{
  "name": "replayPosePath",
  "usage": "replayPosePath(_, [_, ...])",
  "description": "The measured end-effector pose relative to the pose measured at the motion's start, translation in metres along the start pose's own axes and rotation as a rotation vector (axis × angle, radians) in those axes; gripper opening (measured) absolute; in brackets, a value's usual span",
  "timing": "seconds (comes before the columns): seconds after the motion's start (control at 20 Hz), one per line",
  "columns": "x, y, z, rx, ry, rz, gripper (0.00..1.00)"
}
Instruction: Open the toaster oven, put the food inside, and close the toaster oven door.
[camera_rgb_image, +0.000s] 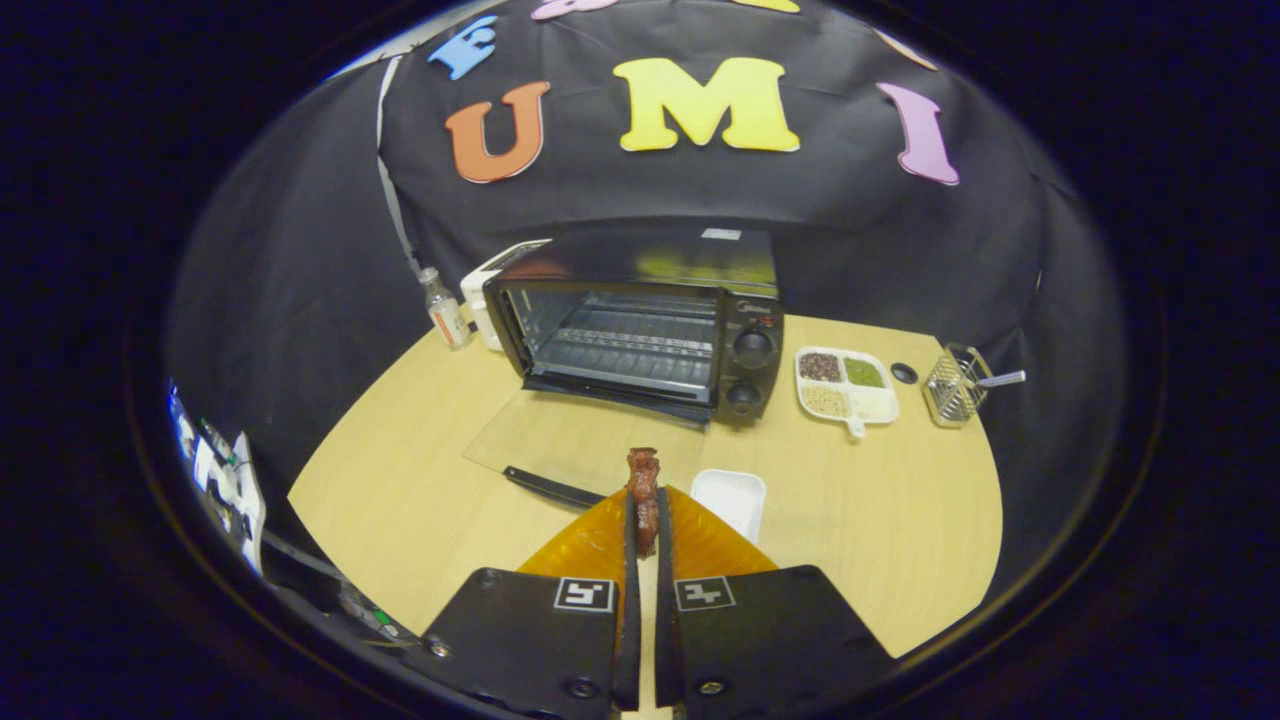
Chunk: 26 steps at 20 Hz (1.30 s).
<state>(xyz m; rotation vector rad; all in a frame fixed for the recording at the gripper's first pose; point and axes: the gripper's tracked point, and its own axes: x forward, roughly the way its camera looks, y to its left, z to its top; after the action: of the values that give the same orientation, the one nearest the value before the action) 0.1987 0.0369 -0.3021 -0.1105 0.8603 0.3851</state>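
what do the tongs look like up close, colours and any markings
The tongs have two translucent orange, wedge-shaped fingers, each with a thin black strip along its inner edge. Behind them sit two black angular plates, each carrying a small square black-and-white marker near its inner corner. Screws show on the plates. No cables are visible.

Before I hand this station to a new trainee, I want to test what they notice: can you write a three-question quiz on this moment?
1. True or false: the toaster oven door is shut.
2. What is the gripper holding? A) small bottle B) reddish-brown piece of food C) wire basket
3. Fill in: the white tray lies just ahead of the gripper, to the ___ of the food.

Key: 1 false, the door lies folded down flat on the table. 2 B, both fingers press on it. 3 right.
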Motion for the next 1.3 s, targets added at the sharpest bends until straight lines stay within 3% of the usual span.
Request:
replayPosePath(0.35, [0.040,0.064,0.032,-0.025,-0.213,0.015,0.09])
replayPosePath(0.55, [0.066,0.093,0.054,0.043,-0.379,0.076,0.09])
replayPosePath(0.95, [0.132,0.072,0.096,0.418,-0.544,0.172,0.09])
replayPosePath(1.3, [0.203,0.030,0.114,0.712,-0.511,0.227,0.09])
